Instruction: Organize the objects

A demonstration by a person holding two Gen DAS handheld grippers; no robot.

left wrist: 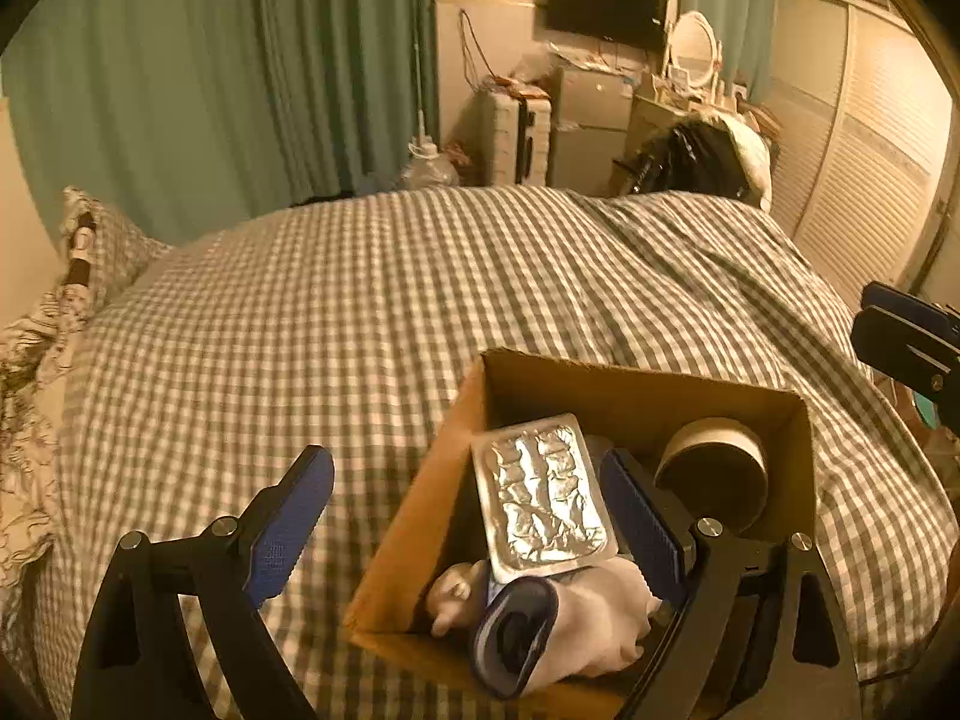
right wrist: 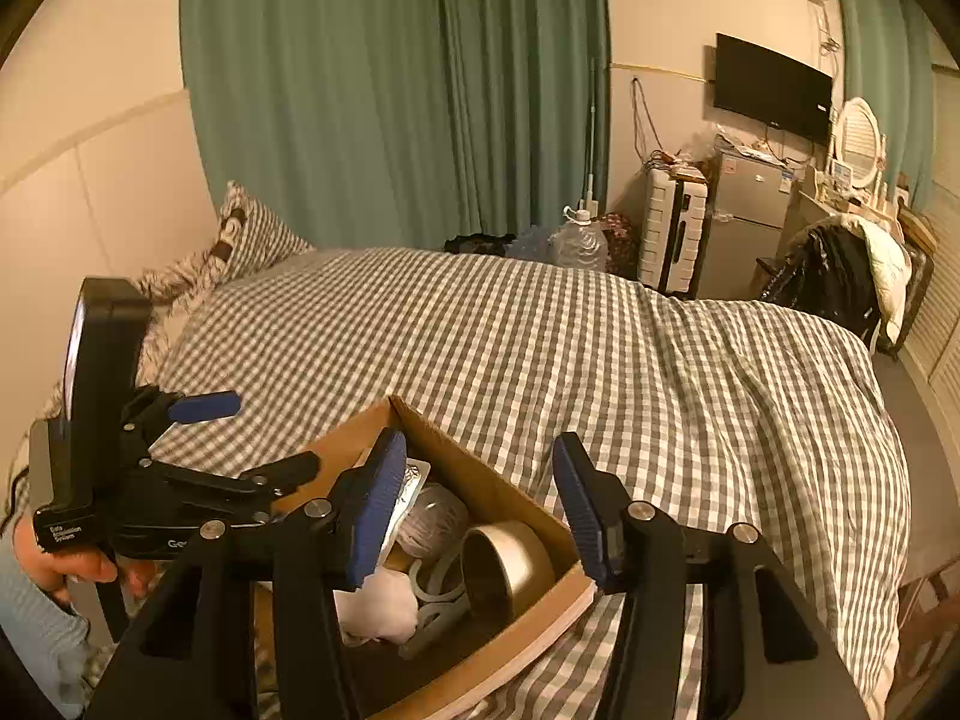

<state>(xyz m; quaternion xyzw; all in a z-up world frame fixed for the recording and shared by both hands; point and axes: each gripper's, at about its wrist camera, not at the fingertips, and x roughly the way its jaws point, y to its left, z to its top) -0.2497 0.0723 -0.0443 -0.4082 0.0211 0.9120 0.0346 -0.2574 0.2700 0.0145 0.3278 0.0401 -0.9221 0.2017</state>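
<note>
An open cardboard box sits on the checked bed near its front edge. Inside lie a silver blister pack, a tape roll, a white soft toy and a dark blue rolled item. My left gripper is open and empty; its jaws straddle the box's left wall. In the right wrist view the box holds the tape roll, grey scissors, a grey yarn ball and the white toy. My right gripper is open and empty, astride the box's right wall.
The grey checked duvet covers the whole bed. Pillows lie at the head on the left. Green curtains, a water jug, a suitcase, a small fridge and a chair with clothes stand beyond the bed.
</note>
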